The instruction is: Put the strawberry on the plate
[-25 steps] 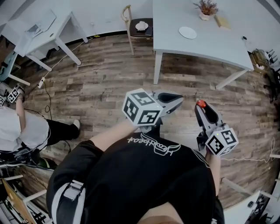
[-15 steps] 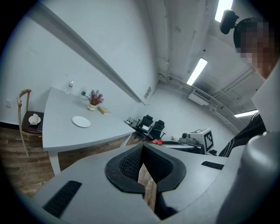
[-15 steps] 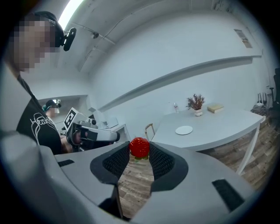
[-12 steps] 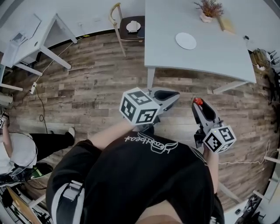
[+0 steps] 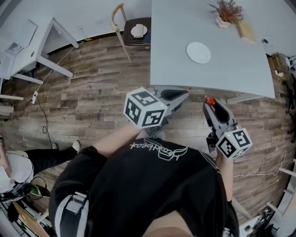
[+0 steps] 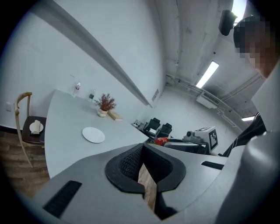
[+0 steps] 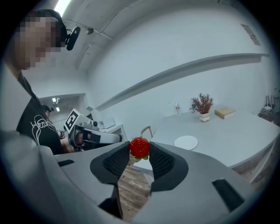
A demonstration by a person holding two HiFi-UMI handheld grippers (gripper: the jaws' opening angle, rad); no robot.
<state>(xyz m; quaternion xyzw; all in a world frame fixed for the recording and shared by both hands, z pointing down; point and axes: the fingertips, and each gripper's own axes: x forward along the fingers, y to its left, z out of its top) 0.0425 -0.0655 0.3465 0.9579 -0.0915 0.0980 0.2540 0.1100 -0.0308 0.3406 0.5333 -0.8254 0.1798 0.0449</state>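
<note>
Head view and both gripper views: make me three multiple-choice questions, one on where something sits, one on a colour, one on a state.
1. Where does the plate sit? A on the floor; B on the table; C on a shelf.
2. What colour is the strawberry? A yellow; B blue; C red.
3. The right hand-held gripper is: A shut on the strawberry; B open and empty; C lying on the table.
Answers: B, the plate lies on the tabletop near the potted plant; C, the fruit shows bright red in the right gripper view; A, its jaws pinch the strawberry at their tips.
</note>
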